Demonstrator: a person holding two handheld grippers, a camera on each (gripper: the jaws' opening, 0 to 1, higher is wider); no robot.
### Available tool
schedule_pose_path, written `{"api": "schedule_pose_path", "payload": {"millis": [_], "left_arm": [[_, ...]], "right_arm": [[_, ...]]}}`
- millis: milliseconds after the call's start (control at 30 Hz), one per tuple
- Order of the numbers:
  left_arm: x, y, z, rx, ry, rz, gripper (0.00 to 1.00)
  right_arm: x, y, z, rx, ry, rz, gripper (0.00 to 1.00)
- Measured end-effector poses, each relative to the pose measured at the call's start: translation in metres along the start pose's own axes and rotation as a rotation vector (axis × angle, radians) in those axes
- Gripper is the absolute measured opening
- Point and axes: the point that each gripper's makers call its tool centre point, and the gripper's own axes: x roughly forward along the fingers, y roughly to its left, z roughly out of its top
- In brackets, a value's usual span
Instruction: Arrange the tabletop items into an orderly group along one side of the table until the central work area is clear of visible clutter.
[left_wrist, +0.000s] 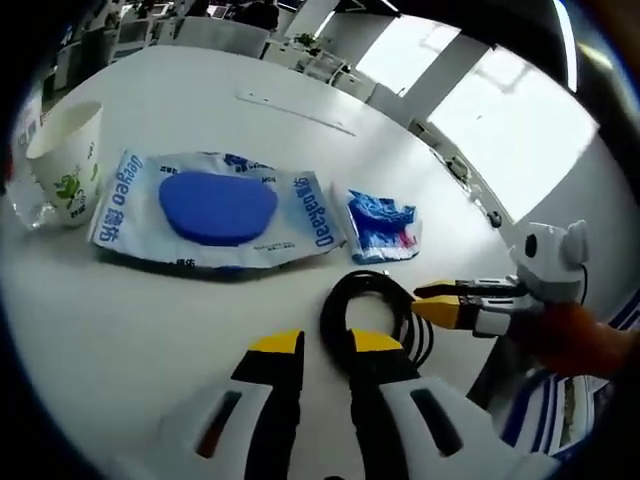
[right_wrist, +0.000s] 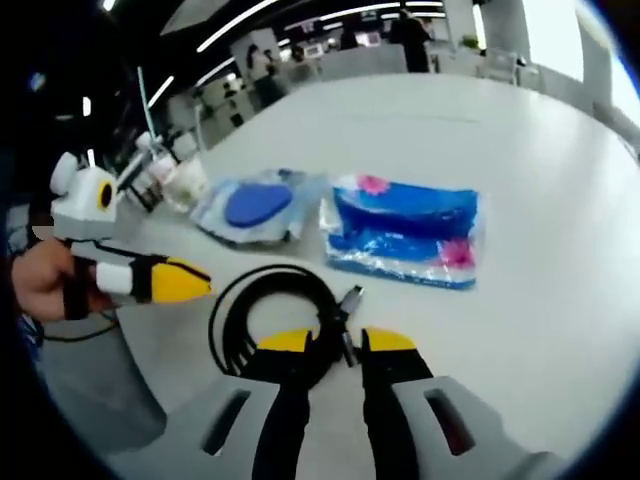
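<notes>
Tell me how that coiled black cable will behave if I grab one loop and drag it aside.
The black cable lies in loose loops with no tie visible, so it will likely go floppy and uncoil rather than move as one piece. Its plug end sticks out free and may trail or snag. It looks light; the right gripper probably needs several loops.

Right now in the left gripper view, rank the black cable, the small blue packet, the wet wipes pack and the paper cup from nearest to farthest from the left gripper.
1. Black cable: coiled just ahead of the left gripper.
2. Small blue packet: beyond the cable, slightly right.
3. Wet wipes pack: ahead and left; close to the packet in distance.
4. Paper cup: far left, past the wipes.
</notes>
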Motion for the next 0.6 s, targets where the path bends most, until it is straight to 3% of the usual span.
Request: {"api": "schedule_pose_path", "payload": {"millis": [333, 467, 600], "left_arm": [[-0.019, 0.006, 0.005, 0.007, -0.037, -0.002, 0.14], [-0.039, 0.018, 0.008, 0.056, -0.063, 0.01, 0.15], [-0.066, 0.042, 0.01, 0.097, -0.1, 0.053, 0.15]], "right_arm": [[-0.011, 0.002, 0.003, -0.004, -0.033, -0.025, 0.17], [-0.018, 0.006, 0.007, -0.024, -0.058, -0.022, 0.19], [-0.026, 0.016, 0.006, -0.061, -0.078, -0.014, 0.21]]}}
